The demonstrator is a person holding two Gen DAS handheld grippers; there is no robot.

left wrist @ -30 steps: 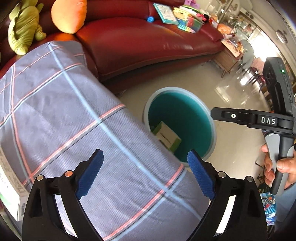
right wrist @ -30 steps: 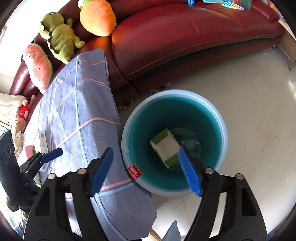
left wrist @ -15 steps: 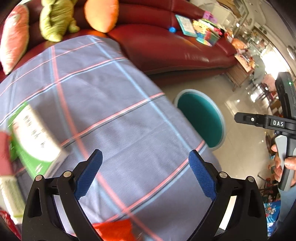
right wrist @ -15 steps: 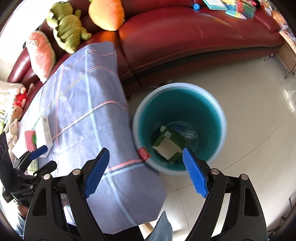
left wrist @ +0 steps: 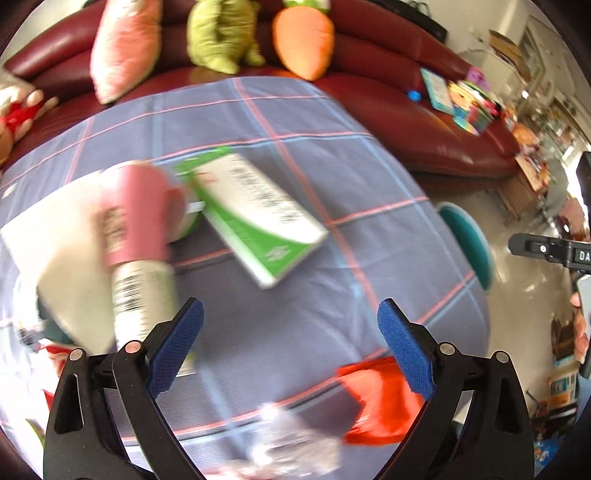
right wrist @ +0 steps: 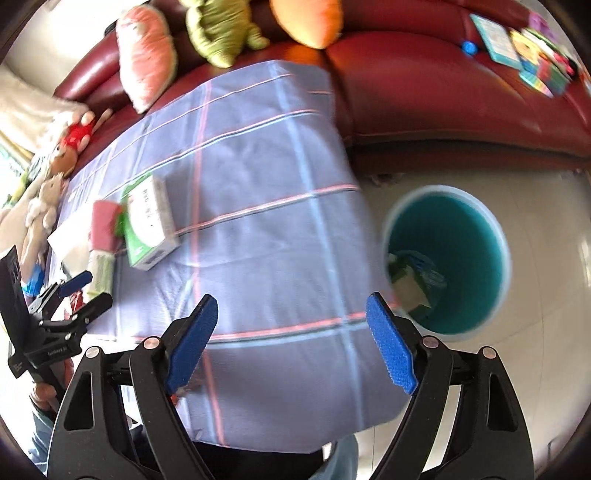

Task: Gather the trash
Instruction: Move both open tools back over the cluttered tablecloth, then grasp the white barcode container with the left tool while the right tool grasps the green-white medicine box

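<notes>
While both views blur with motion, the table [right wrist: 266,229] fills the middle of each, draped in a grey-blue cloth [left wrist: 332,177] crossed by pink and pale blue lines. On it lies the trash: a green and white carton [left wrist: 258,218] flat near the centre of the left wrist view, and at 9 o'clock from it a pink and white tube-shaped pack [left wrist: 136,236] resting partly on a white sheet [left wrist: 55,251]. At 5 o'clock of that view a red wrapper [left wrist: 376,398] lies just beside a crumpled clear wrapper [left wrist: 291,435], both at the near edge.

Left gripper [left wrist: 291,347] hangs over bare cloth, its blue fingers [left wrist: 177,347] spread wide with nothing between them. Right gripper [right wrist: 291,343] is likewise wide apart and empty, over the cloth's hanging edge.

Off the table, at 3 o'clock in the right wrist view, a teal bin [right wrist: 491,229] stands on the pale tiled floor [right wrist: 546,332], with a green and white box [right wrist: 406,280] already inside it. Behind the table runs a dark red leather sofa [right wrist: 443,96]; on it sit a pink cushion [right wrist: 146,55], a green plush [right wrist: 218,29] and an orange carrot plush [left wrist: 303,40], with books and bright toys [right wrist: 528,55] at 1 o'clock.
</notes>
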